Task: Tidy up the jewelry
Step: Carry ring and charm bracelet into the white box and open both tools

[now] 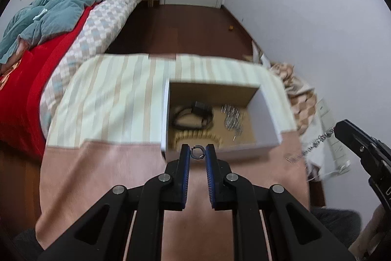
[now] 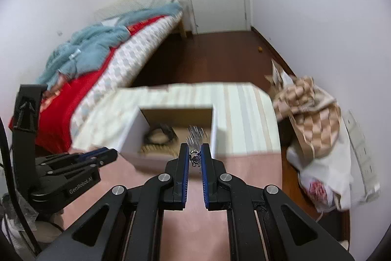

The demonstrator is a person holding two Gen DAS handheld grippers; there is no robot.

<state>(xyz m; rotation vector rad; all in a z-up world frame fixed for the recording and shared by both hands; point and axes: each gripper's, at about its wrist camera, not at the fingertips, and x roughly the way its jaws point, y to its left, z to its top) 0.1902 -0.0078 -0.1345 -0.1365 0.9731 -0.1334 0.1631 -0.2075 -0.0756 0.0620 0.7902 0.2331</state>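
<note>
Left tongs (image 1: 198, 153) pinching one ring (image 1: 197, 152). Right tongs (image 2: 194, 156) gripping one chain (image 2: 195, 159). One box (image 1: 266, 114) sitting on surface (image 1: 102, 163), holding three items.

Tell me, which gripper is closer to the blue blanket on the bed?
The left one. The left gripper, holding a small ring, is on the bed side of the open box, toward the blue blanket. The right gripper, holding a chain, is farther off, on the wall side.
</note>
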